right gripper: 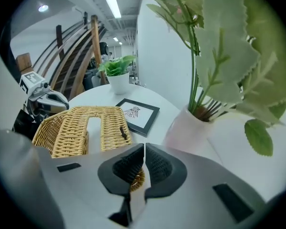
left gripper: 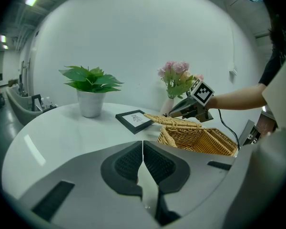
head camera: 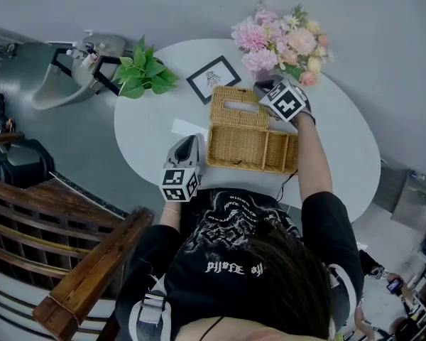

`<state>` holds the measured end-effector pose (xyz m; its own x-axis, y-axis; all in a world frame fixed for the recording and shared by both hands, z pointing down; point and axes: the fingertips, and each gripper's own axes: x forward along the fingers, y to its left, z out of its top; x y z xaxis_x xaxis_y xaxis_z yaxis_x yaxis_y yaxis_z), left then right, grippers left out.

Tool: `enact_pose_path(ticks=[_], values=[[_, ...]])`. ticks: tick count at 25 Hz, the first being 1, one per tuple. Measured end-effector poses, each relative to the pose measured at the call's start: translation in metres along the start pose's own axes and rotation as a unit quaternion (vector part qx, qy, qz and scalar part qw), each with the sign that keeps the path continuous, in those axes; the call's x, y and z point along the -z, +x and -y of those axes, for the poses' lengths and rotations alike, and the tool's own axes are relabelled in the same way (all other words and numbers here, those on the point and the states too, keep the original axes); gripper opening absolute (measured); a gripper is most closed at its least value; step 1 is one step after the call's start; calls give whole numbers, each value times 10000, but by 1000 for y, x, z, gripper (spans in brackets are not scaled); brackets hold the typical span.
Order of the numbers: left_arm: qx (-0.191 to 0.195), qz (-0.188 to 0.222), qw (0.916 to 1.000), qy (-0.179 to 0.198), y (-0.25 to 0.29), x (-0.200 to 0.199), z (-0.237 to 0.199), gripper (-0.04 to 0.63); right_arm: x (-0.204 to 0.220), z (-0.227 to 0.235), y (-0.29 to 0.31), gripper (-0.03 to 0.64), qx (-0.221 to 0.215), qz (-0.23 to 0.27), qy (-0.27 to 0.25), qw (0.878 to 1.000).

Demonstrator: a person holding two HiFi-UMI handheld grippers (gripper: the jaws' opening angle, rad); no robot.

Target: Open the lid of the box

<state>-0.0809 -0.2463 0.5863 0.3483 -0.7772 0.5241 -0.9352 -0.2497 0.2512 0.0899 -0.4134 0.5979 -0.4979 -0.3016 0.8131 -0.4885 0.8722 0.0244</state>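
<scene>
Both pairs of my jaws are pressed together. My right gripper (right gripper: 144,156) has its jaws clamped on the rim of the wicker lid (right gripper: 93,125), at the lid's right end. The lid is raised clear of the box (head camera: 252,148) on the side away from me, so the box's inside shows. The box stands on the white tabletop (head camera: 341,155), close to the edge nearest me.

My left gripper (left gripper: 142,151) hangs just beside the box's left front corner. Its jaws are closed with nothing between them and do not touch the wicker.

Behind the box, just past the lid, lies a black frame (head camera: 213,79). Pink flowers (head camera: 280,41) stand behind the box's right end, near my right gripper. A plant (head camera: 143,69) stands behind and well to the left of the box, beyond the frame.
</scene>
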Motion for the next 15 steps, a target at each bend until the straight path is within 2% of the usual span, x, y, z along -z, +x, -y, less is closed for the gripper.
enact_pose_path(ticks=[3,8,15], values=[[2,22,10000,-10,0,-1,1,25,-1,5,-4,34,88,167,111,9998],[-48,116,9999,-69,-5,-5,1,25,-16,7,-23,35,579,648,124,9961],[-12,480,9987,-147,-22,-21,10,25,-27,-2,-68,35,982,1435,545,9833]])
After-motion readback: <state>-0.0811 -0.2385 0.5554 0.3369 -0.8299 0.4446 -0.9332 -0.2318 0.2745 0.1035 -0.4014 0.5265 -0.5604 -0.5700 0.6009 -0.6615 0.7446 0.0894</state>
